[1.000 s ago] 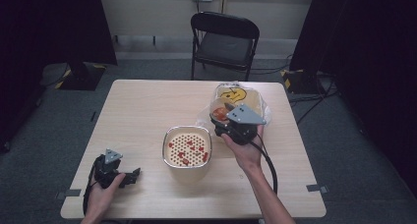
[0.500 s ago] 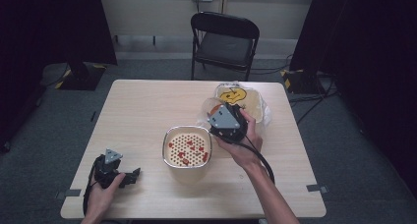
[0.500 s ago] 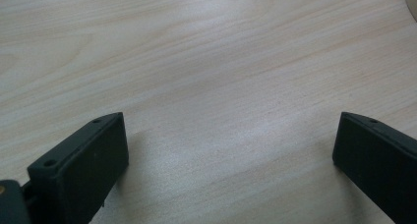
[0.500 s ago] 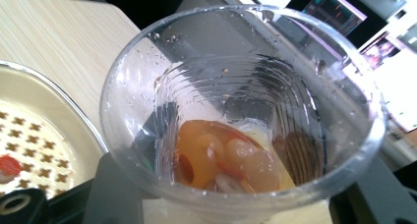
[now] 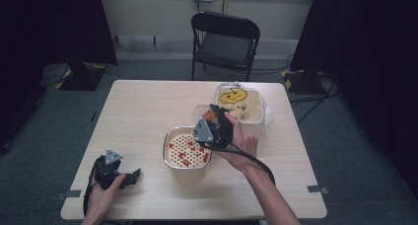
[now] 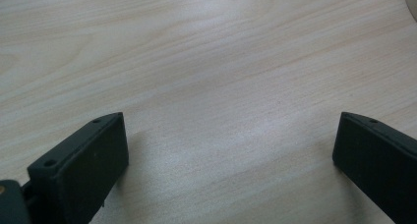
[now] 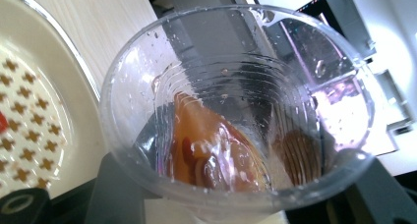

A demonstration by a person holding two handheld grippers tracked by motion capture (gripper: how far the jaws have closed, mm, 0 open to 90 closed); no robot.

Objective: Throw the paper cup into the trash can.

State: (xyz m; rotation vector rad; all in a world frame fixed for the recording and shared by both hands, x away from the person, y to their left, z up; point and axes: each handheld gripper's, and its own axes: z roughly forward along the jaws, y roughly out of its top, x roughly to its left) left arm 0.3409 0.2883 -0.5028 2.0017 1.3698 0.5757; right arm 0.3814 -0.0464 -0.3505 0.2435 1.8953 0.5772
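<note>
Right claw [image 5: 211,117] grips a clear plastic cup [image 7: 236,111], jaws closed in on its sides; they've just been narrowing a bit more w/ the cup between them. Cup is tipped on its side, mouth facing the claw's camera, held above the surface between the strainer bowl and the tub. Inside the cup: a little brownish-orange liquid w/ some reddish bits pooled at the low side, drops clinging to the wall.

Left claw [image 6: 231,150] rests low at the front-left of the surface [image 5: 143,111], jaws wide apart, nothing between them, just bare wood grain.

Strainer bowl [image 5: 187,150]: round, metal rim, pale perforated insert w/ red bits scattered on it; sits mid-surface, right beside and a bit below the tipped cup. In the right claw's view its rim shows at the left edge.

Tub [image 5: 241,104]: pale, square-ish, at the back-right of the surface, yellow and dark stuff inside, can't tell what exactly. Looks to have clear wrap round it.

Folding chair [image 5: 224,40] beyond the far edge.

Vs 1 s ago: right hand and cup have shifted left, from over the tub's near edge to next to the bowl's rim. Left hand unchanged. Bowl and tub in same spots.
</note>
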